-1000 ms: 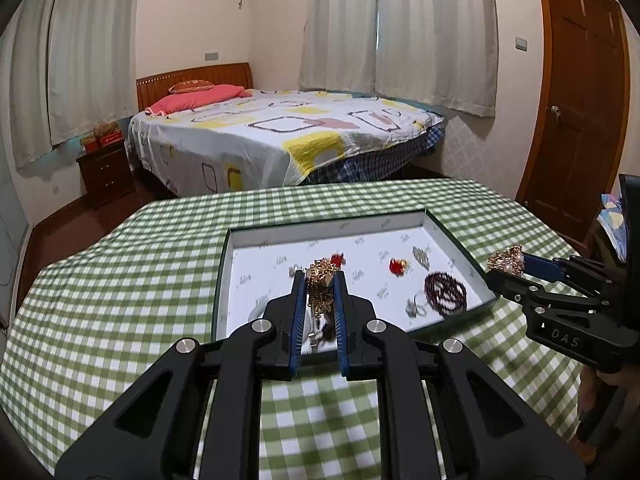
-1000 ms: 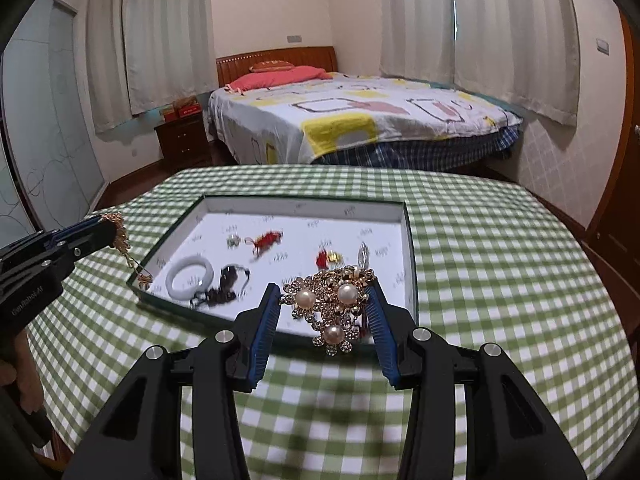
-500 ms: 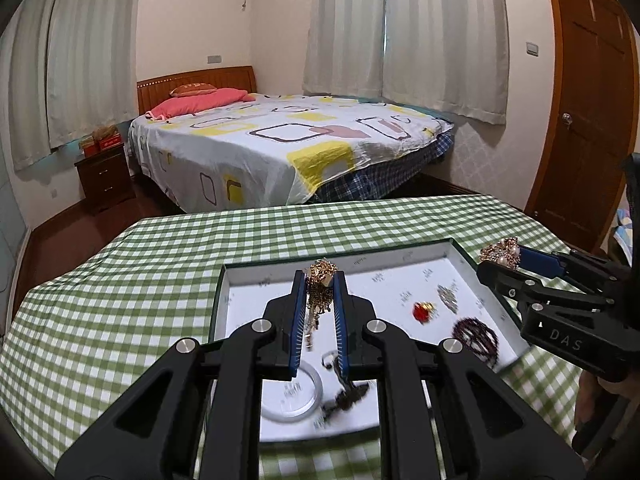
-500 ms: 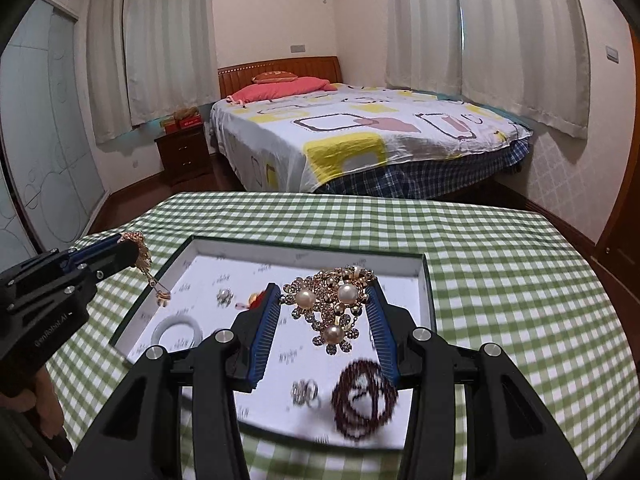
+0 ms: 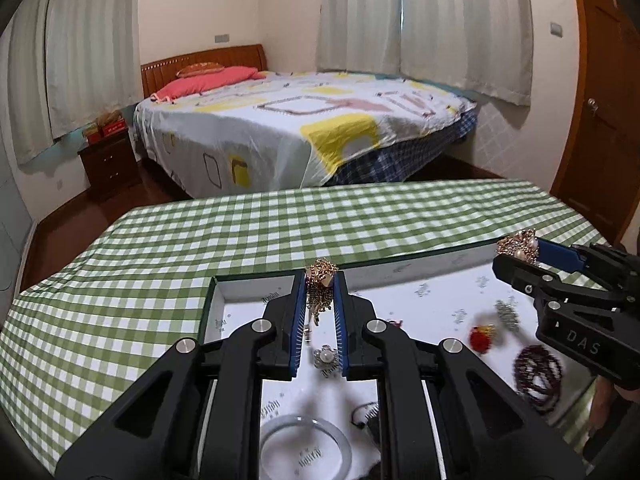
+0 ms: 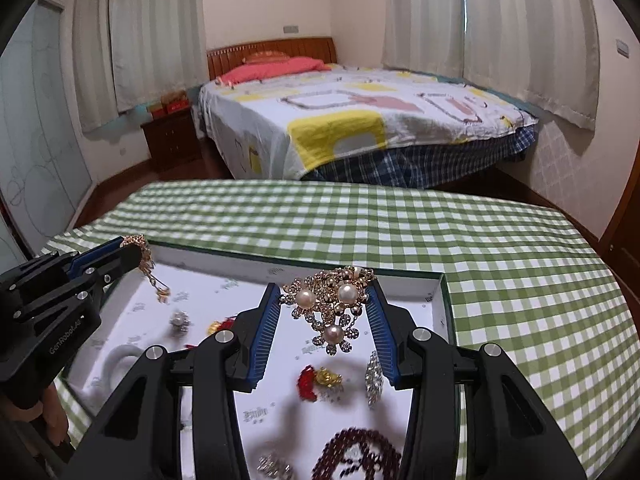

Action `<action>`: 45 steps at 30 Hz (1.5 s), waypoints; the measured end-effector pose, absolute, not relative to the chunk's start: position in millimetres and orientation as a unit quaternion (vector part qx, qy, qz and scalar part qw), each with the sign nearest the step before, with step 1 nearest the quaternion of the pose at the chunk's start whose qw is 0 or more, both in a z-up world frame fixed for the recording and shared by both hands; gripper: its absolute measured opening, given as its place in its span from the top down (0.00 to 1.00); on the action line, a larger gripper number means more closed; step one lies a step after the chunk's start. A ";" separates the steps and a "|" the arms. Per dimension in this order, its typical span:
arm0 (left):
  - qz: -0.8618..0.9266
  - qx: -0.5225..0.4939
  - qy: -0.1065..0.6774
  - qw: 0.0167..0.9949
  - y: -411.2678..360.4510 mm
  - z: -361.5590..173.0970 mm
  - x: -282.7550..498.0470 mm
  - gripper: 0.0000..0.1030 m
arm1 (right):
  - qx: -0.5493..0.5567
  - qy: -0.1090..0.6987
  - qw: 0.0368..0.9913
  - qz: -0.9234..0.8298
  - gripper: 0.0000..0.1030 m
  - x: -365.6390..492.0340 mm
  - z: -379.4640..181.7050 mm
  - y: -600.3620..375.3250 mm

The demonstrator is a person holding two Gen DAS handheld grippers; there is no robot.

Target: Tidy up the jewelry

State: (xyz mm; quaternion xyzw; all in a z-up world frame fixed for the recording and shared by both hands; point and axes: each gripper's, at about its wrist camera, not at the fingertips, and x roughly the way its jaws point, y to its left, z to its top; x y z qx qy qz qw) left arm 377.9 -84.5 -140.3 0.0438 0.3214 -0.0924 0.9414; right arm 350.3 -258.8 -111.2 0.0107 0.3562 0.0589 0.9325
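My left gripper [image 5: 320, 280] is shut on a gold chain piece [image 5: 320, 284] that dangles between its blue pads above the white tray [image 5: 248, 284]; it also shows in the right wrist view [image 6: 132, 248]. My right gripper [image 6: 328, 300] is shut on a gold pearl brooch [image 6: 332, 304] and holds it above the tray [image 6: 436, 300]; it shows in the left wrist view [image 5: 516, 248] too. In the tray lie a white bangle [image 5: 306, 446], a dark red bead bracelet [image 5: 538, 372], a red charm [image 6: 316, 380] and a small pearl piece [image 5: 326, 358].
The tray sits on a table with a green checked cloth [image 6: 400, 224]. A silver rhinestone piece [image 6: 374, 376] lies at the tray's right side. Beyond the table stands a bed [image 5: 300, 120], with a wooden door [image 5: 604, 100] at the right.
Both grippers have moved forward over the tray with their pieces still held; the tray's contents now lie under and between the fingers.
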 end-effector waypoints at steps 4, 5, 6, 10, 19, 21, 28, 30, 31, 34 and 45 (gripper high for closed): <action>-0.085 0.038 0.353 0.931 -84.0 -154.3 399.3 0.87 | 0.006 0.375 0.925 0.055 0.57 363.5 -121.5 -260.5; -0.080 0.037 0.365 0.927 -84.1 -158.8 405.8 0.87 | 0.003 0.383 0.922 0.054 0.57 367.4 -125.1 -260.3; -0.079 0.037 0.373 0.924 -83.7 -162.0 408.8 0.87 | 0.002 0.389 0.920 0.053 0.57 369.8 -127.5 -260.1; -0.073 0.041 0.404 0.911 -84.4 -170.6 425.9 0.87 | 0.005 0.420 0.906 0.055 0.57 383.1 -137.6 -262.7; -0.080 0.029 0.464 0.882 -84.6 -185.5 446.1 0.87 | -0.002 0.467 0.882 0.060 0.57 401.3 -152.0 -260.4; -0.079 0.029 0.471 0.878 -85.3 -187.6 448.2 0.87 | -0.005 0.472 0.880 0.059 0.57 402.8 -153.8 -260.0; -0.078 0.023 0.479 0.874 -84.6 -191.1 450.2 0.81 | -0.012 0.484 0.873 0.055 0.56 404.7 -157.4 -257.5; -0.079 0.022 0.481 0.873 -85.0 -192.2 449.6 0.76 | -0.013 0.484 0.873 0.054 0.54 404.9 -157.5 -258.3; -0.079 0.022 0.482 0.872 -84.2 -192.2 449.2 0.66 | -0.013 0.485 0.873 0.054 0.49 404.9 -157.9 -258.2; -0.078 0.017 0.482 0.873 -83.5 -192.3 448.5 0.61 | -0.014 0.482 0.875 0.051 0.46 403.7 -157.1 -258.4; -0.086 0.006 0.453 0.887 -81.4 -183.2 431.8 0.32 | -0.006 0.455 0.890 0.042 0.36 390.8 -150.6 -263.7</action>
